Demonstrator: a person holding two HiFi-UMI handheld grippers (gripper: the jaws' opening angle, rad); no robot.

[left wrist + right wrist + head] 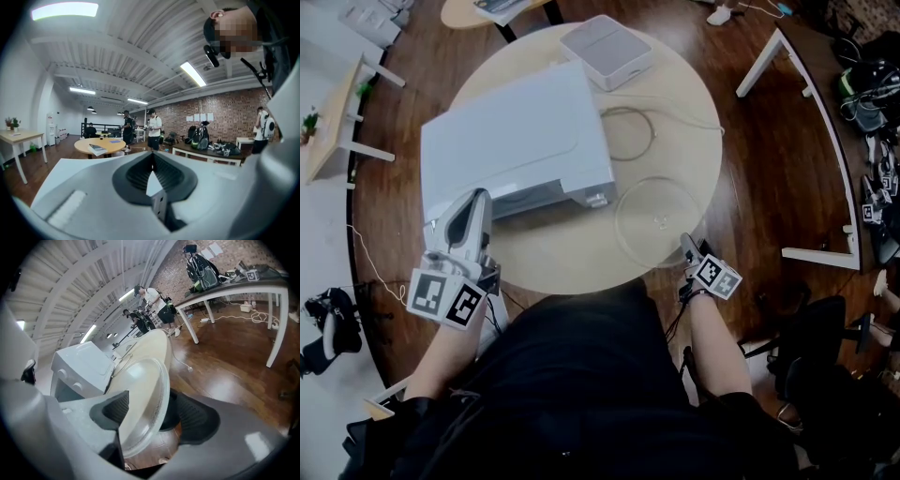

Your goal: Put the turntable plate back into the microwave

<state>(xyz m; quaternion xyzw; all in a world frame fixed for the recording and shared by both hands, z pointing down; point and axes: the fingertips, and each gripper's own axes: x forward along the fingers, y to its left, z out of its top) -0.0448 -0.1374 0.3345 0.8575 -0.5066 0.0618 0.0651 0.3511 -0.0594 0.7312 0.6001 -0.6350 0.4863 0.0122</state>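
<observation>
Glass turntable plate (659,220) lies flat on the round counter (694,103), at its near edge. It is just right of the microwave (516,131) and outside it. Microwave front faces the person, cavity showing dark.

Right hand-held gripper (686,246): jaws spread wide, straddling the plate's near rim. One pad is above the rim and one below. Pads not seen pressing on the glass, so no grip.

Left hand-held gripper (475,199): at the microwave's front-left corner, pointing roughly level. Jaws drawn together at the tips. A pale wedge shows in the gap behind them; cannot tell what it is.

A flat white box (605,49) sits on the far side of the counter. A loose cable (633,131) loops between it and the plate.
</observation>
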